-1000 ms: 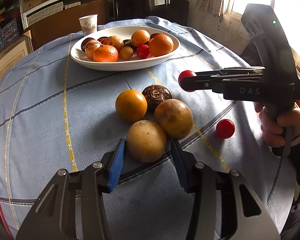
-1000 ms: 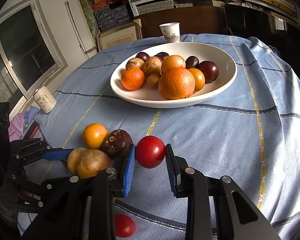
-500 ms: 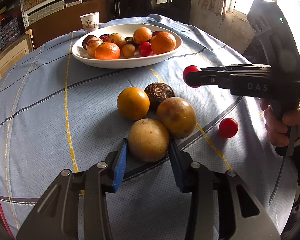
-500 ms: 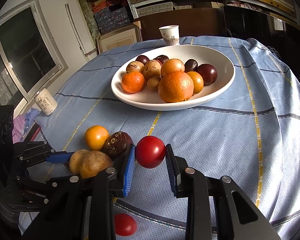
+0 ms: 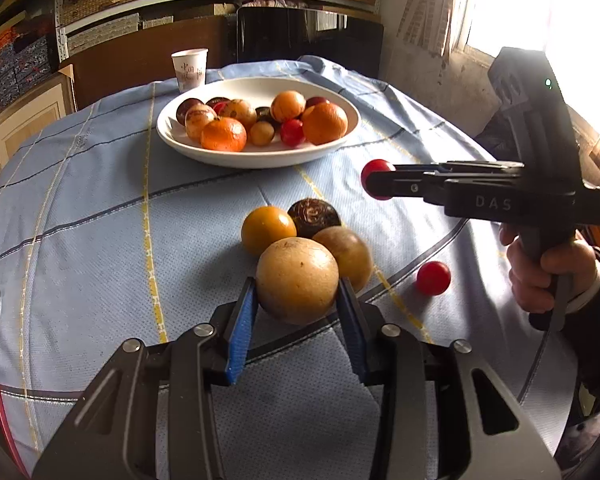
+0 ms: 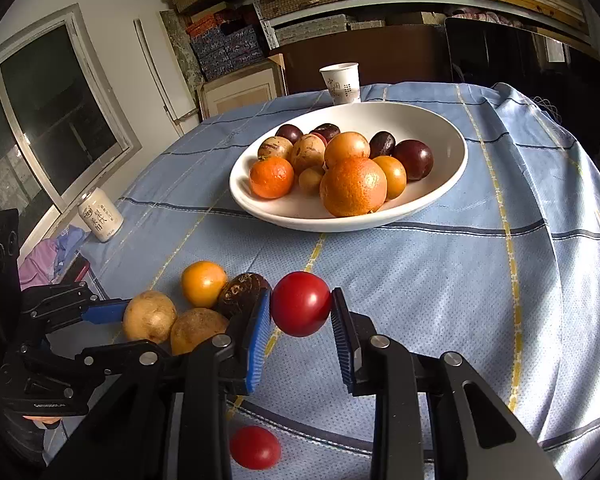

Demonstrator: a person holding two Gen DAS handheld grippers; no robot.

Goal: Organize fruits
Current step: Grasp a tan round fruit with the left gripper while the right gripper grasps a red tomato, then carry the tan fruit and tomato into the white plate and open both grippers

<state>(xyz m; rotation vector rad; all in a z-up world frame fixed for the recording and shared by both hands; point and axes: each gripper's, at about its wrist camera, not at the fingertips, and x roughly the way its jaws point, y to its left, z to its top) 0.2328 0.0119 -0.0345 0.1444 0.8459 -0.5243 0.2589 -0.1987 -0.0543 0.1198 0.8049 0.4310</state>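
Note:
My left gripper is shut on a tan round fruit, held just above the blue cloth; it also shows in the right wrist view. My right gripper is shut on a small red tomato, held above the cloth; the tomato also shows in the left wrist view. A white bowl with several fruits stands further back. A yellow-orange fruit, a dark brown fruit and a brownish fruit lie together on the cloth.
A second red tomato lies on the cloth below the right gripper. A paper cup stands behind the bowl. A drink can stands near the left table edge. Shelves and a window surround the table.
My left gripper has closed on the tan fruit and lifted it slightly. My right gripper has kept the tomato and risen a little toward the bowl.

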